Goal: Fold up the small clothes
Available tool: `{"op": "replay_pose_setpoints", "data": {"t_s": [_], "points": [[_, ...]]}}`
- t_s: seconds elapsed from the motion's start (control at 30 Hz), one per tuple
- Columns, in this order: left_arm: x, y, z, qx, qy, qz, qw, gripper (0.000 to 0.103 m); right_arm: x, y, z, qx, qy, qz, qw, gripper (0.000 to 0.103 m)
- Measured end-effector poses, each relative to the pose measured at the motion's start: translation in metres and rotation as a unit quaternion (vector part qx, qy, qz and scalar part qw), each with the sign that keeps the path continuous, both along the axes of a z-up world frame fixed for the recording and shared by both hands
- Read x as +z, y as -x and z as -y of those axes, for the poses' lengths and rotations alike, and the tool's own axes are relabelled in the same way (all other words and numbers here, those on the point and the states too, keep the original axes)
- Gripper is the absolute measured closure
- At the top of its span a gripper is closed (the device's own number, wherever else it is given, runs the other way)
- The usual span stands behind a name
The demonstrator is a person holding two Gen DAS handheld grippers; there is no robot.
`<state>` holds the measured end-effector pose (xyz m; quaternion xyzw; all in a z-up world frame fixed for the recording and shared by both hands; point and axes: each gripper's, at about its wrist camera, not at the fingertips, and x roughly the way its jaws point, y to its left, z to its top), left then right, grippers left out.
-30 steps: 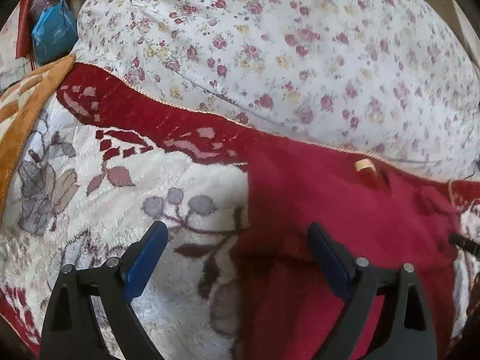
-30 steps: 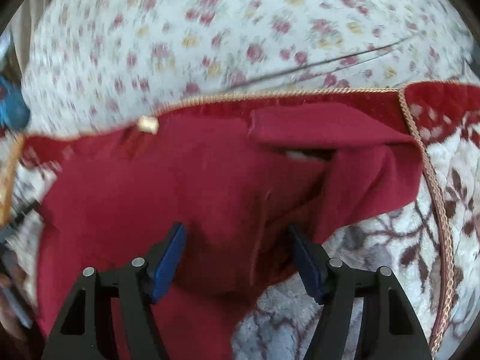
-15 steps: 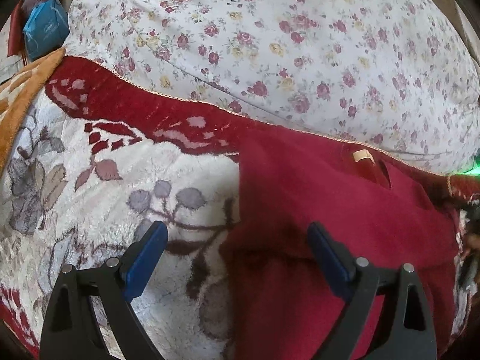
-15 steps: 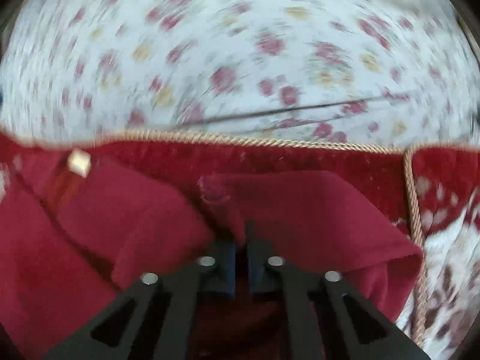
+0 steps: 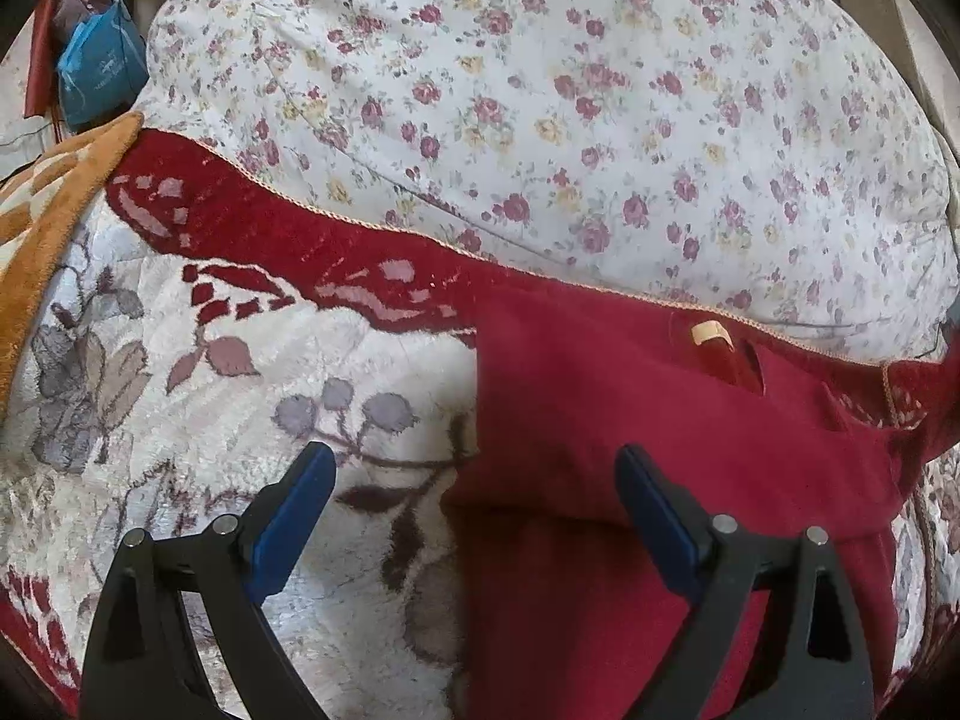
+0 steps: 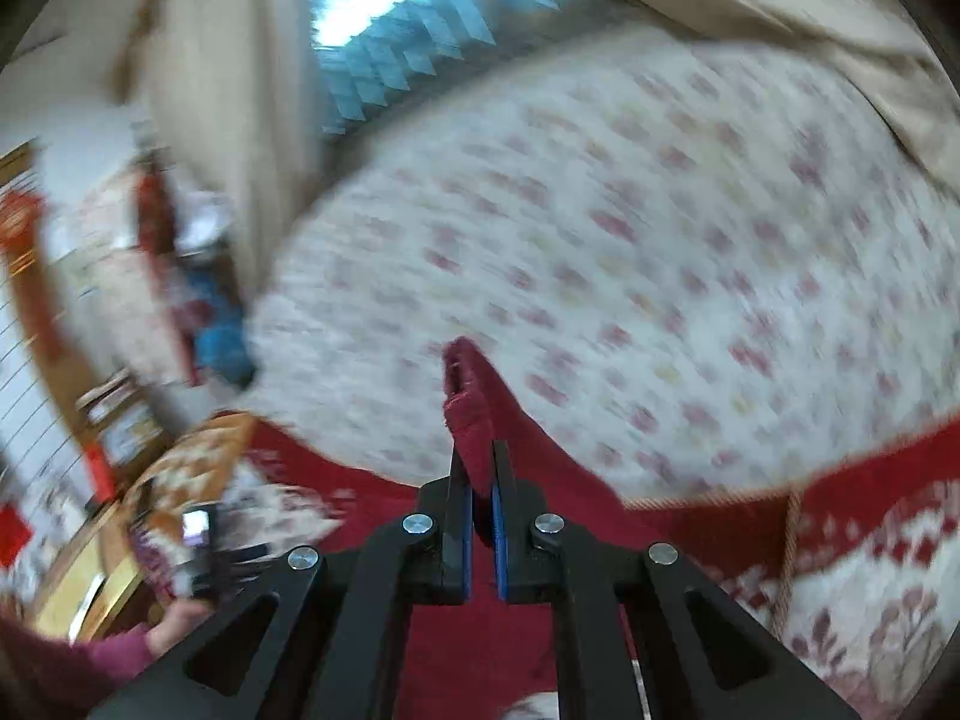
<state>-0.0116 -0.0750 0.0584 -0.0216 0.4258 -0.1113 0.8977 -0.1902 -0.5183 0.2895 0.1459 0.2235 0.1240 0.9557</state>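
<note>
A small dark red garment (image 5: 660, 450) with a tan neck label (image 5: 709, 333) lies on a white and red flowered blanket (image 5: 180, 420). My left gripper (image 5: 474, 468) is open and hovers over the garment's left edge, touching nothing. In the right wrist view my right gripper (image 6: 480, 468) is shut on a fold of the red garment (image 6: 474, 414) and holds it lifted, the cloth sticking up between the pads. That view is blurred by motion.
A big flowered quilt bundle (image 5: 570, 120) lies behind the garment and fills the back; it also shows in the right wrist view (image 6: 660, 270). An orange blanket (image 5: 54, 180) and a blue bag (image 5: 99, 72) are at the far left.
My right gripper closed on a fold of the garment and has lifted it up, swinging its view upward. The left gripper stayed open and barely shifted.
</note>
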Motion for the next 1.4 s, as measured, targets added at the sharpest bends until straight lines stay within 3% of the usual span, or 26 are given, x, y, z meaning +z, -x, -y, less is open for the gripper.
{"op": "replay_pose_setpoints", "data": {"t_s": [0.13, 0.27, 0.43, 0.53, 0.63, 0.73, 0.8, 0.87, 0.97, 1.0, 1.1, 1.2, 1.23, 1.3, 1.4], "points": [[0.011, 0.005, -0.013, 0.018, 0.017, 0.016, 0.9996, 0.01, 0.034, 0.001, -0.063, 0.115, 0.051, 0.02, 0.992, 0.097], [0.023, 0.01, -0.031, 0.036, 0.046, 0.027, 0.9979, 0.01, 0.022, -0.046, -0.12, 0.18, 0.077, -0.019, 0.981, 0.097], [0.03, 0.009, -0.047, 0.049, 0.057, 0.036, 0.9965, 0.01, -0.047, -0.137, -0.19, 0.254, 0.082, -0.103, 0.958, 0.097], [0.027, 0.005, -0.049, 0.045, 0.056, 0.03, 0.997, 0.01, -0.114, -0.198, -0.239, 0.289, 0.098, -0.169, 0.937, 0.097], [0.024, -0.004, -0.044, 0.038, 0.039, 0.029, 0.9981, 0.01, -0.164, -0.232, -0.265, 0.303, 0.106, -0.217, 0.922, 0.097], [0.022, -0.011, -0.046, 0.033, 0.031, 0.025, 0.9987, 0.01, -0.182, -0.235, -0.28, 0.345, 0.097, -0.237, 0.903, 0.097], [0.022, -0.012, -0.05, 0.037, 0.039, 0.019, 0.9984, 0.01, -0.172, -0.22, -0.287, 0.383, 0.089, -0.23, 0.89, 0.097], [0.023, -0.012, -0.054, 0.039, 0.059, 0.012, 0.9974, 0.01, -0.154, -0.202, -0.291, 0.447, 0.062, -0.212, 0.867, 0.097], [0.027, -0.009, -0.055, 0.044, 0.059, 0.022, 0.9971, 0.01, -0.149, -0.192, -0.296, 0.493, 0.084, -0.185, 0.846, 0.097], [0.026, -0.009, -0.054, 0.046, 0.054, 0.023, 0.9973, 0.01, -0.158, -0.199, -0.298, 0.488, 0.085, -0.192, 0.847, 0.097], [0.018, -0.015, -0.052, 0.05, 0.043, 0.006, 0.9978, 0.01, -0.213, -0.246, -0.299, 0.416, 0.084, -0.259, 0.868, 0.097], [0.013, -0.018, -0.051, 0.055, 0.032, 0.004, 0.9979, 0.01, -0.264, -0.292, -0.281, 0.308, 0.099, -0.292, 0.9, 0.095], [0.013, -0.019, -0.051, 0.057, 0.029, 0.007, 0.9979, 0.01, -0.273, -0.301, -0.272, 0.278, 0.1, -0.296, 0.908, 0.081], [0.01, -0.023, -0.05, 0.058, 0.031, 0.003, 0.9978, 0.01, -0.282, -0.314, -0.252, 0.217, 0.088, -0.299, 0.925, 0.062], [0.004, -0.027, -0.043, 0.048, 0.042, -0.007, 0.998, 0.01, -0.265, -0.312, -0.232, 0.184, 0.081, -0.283, 0.938, 0.06]]}}
